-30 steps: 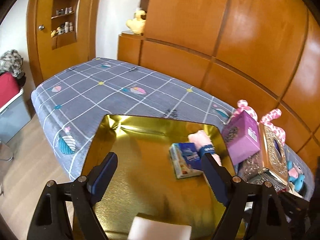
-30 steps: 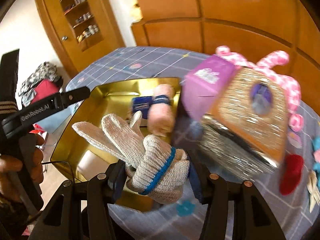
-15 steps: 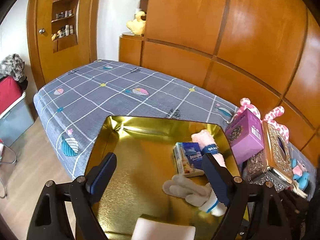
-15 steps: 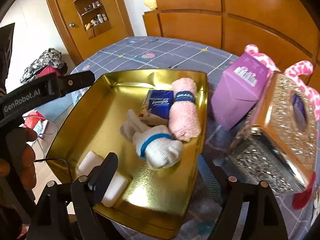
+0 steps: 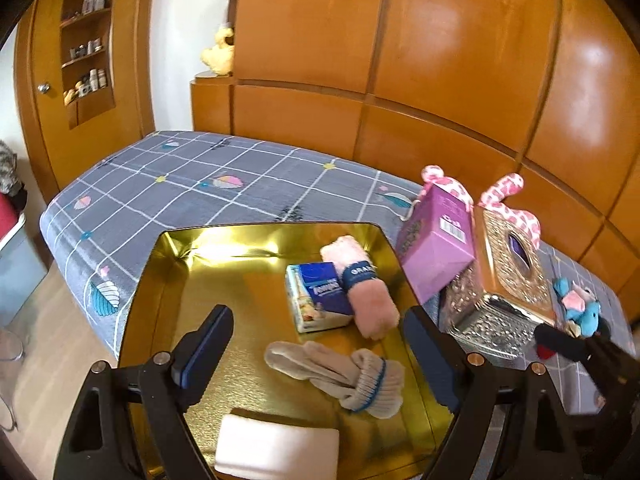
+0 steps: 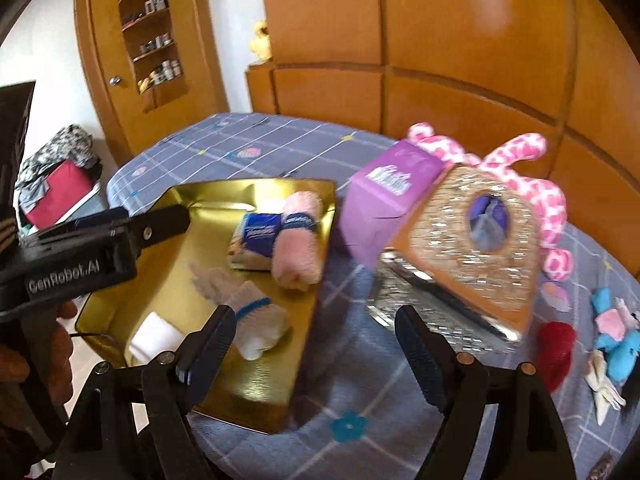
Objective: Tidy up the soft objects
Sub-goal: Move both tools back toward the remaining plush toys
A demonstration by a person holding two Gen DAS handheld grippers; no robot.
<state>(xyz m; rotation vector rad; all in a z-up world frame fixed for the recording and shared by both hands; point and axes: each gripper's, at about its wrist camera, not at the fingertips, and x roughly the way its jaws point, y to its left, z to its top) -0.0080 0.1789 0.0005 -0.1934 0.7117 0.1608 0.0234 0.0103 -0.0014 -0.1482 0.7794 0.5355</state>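
A gold tray (image 5: pixel 168 280) lies on the bed and holds a white knit glove with a blue cuff band (image 5: pixel 348 372), a rolled pink towel (image 5: pixel 368 296), a blue tissue pack (image 5: pixel 320 296) and a white sponge (image 5: pixel 276 448). My left gripper (image 5: pixel 318 336) hovers open over the tray, nothing between its fingers. In the right wrist view my right gripper (image 6: pixel 316 324) is open and empty above the tray's right edge (image 6: pixel 308 344), with the glove (image 6: pixel 256 320) just left of its left finger. A blue and pink plush toy (image 6: pixel 616 344) and a red soft item (image 6: pixel 556 344) lie on the bedspread to the right.
A purple box (image 6: pixel 384 200) leans on a glittery gold tissue box (image 6: pixel 472 256), with a pink spotted plush (image 6: pixel 520 152) behind them. A wooden headboard wall (image 5: pixel 440 80) stands behind the bed. A hand holds the left gripper's body (image 6: pixel 80 256) at the left.
The right gripper, shut on the glove a second ago, opened and dropped it in the tray, then drew back toward the right. The left gripper's view shifted slightly.
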